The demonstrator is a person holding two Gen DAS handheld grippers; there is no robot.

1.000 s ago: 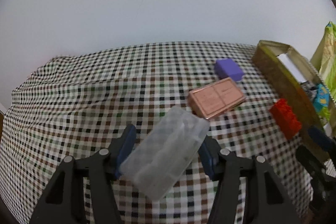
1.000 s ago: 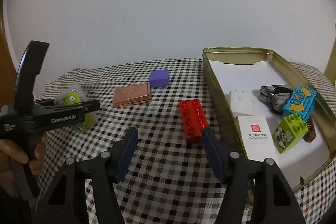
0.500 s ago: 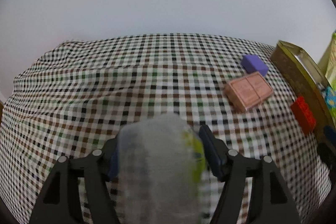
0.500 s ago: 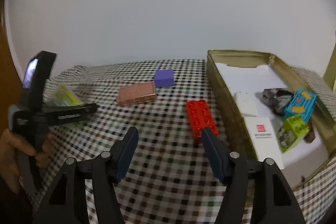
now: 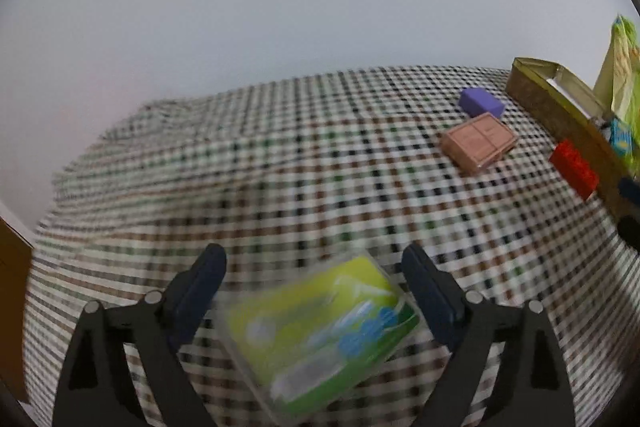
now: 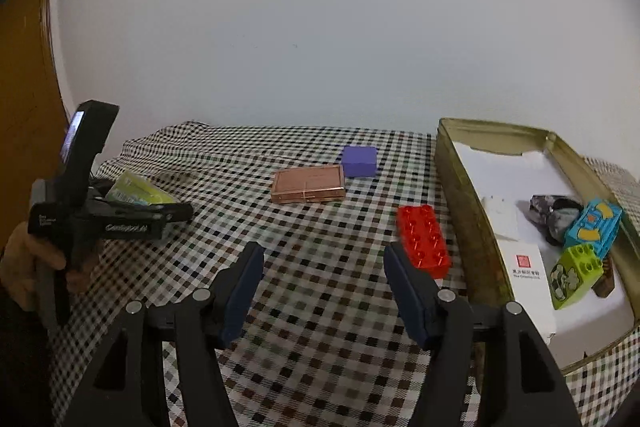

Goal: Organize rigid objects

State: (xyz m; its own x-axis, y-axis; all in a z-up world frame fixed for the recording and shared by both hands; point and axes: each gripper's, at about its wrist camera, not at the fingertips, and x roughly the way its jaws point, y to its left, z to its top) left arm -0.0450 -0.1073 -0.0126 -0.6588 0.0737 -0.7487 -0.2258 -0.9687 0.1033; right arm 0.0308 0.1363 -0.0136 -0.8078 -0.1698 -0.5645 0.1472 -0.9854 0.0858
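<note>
Two grippers, both mine. Left gripper (image 5: 314, 269): jaws have just been opening and now stand wide, and the flat clear plastic case with the green-and-yellow label (image 5: 320, 331) sits between them, label side up, blurred, with a visible gap to each pad, so no grip on it as far as I can tell. A second ago that case lay between the same jaws frosted side up and squeezed; half a second ago it was a smear mid-turn. So my read is a flip plus release onto the checked tablecloth (image 5: 280, 167), not a carry to the tin. Whether it already rests flat on the cloth I cannot tell from the blur. Right gripper (image 6: 324, 257): jaws about half open, nothing between them, hovering over cloth, much as it was a second ago. Red studded plastic brick (image 6: 422, 237) lies just ahead and right of my right jaws, close beside the gold metal tin (image 6: 456, 187). Copper-coloured flat metal box (image 6: 308, 183) and purple block (image 6: 359, 155) sit further ahead, touching or nearly so. Tin already holds several items. Four loose pieces left outside it; the case likely needs a fresh grasp next.
</note>
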